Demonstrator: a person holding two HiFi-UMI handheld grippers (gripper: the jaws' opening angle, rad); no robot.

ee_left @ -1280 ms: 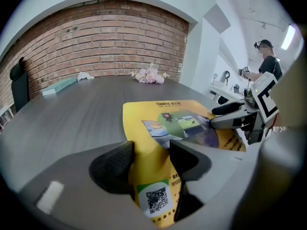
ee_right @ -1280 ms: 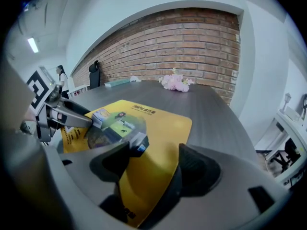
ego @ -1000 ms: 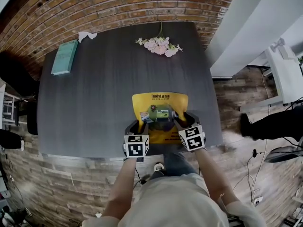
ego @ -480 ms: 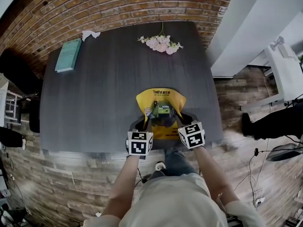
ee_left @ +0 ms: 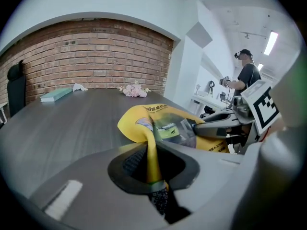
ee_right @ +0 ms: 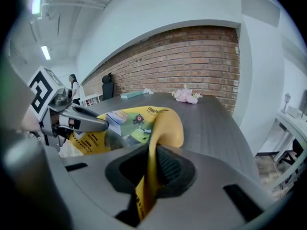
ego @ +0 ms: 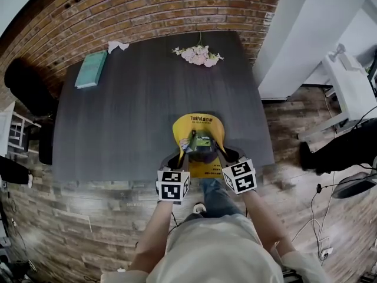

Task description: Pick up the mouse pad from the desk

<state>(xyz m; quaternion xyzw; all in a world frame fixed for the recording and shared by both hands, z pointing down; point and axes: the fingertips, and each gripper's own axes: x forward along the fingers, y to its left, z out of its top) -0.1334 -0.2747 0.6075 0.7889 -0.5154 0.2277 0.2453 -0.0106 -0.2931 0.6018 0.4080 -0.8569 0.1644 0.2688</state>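
Left hand-held gripper [ee_left: 153,169] nips pad [ego: 199,125] edge; right hand-held gripper [ee_right: 151,169] closing on opposite edge; pad sags between them, ahead of me.

Flowers [ego: 198,56] behind mouse pad [ego: 199,124]

Soft, even indoor light fills all three views and leaves no hard shadows on the dark grey wood-grain desk [ego: 129,117]. Its top carries a faint pale sheen in the gripper views. White ceiling strip lights [ee_left: 270,42] burn out to glare. The head view bends strongly: the red brick wall [ego: 147,10] arcs, and the brown plank floor [ego: 88,217] beyond the desk's near edge smears. Both gripper views have black vignetted corners and a blurred near foreground, while the curled yellow printed mouse pad [ee_left: 163,123] looks sharp.
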